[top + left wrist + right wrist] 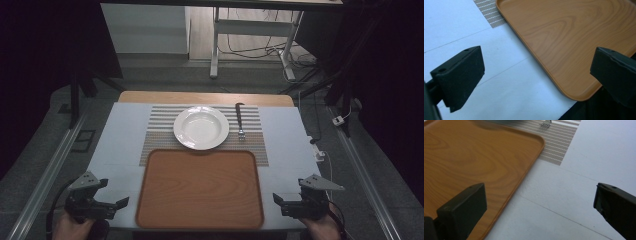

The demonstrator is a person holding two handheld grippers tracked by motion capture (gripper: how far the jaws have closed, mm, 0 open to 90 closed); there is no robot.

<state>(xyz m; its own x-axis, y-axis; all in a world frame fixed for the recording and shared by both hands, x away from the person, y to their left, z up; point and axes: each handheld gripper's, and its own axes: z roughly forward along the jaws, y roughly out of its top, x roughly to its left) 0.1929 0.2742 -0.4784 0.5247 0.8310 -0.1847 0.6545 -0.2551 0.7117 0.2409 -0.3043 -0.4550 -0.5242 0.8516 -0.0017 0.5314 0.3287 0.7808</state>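
Tray [200, 187]: wooden, bare, lying flat at the table's [285, 150] near edge, its far rim overlapping a striped mat [252, 130]. L gripper [119, 202] hangs just beside the tray's near-left corner; R gripper [276, 198] just beside the near-right corner. Both have jaws wide apart, holding nothing. Behind the tray on the mat: plate [201, 127], w/ fork [240, 121] just to its right, tines toward the tray. Judged step: approach, prob. to grip the tray by both side rims. To do it well: bring each gripper in level, slip one jaw under the rim & one over, close both sides together, lift evenly so the tray stays flat. Keep clear of the plate.
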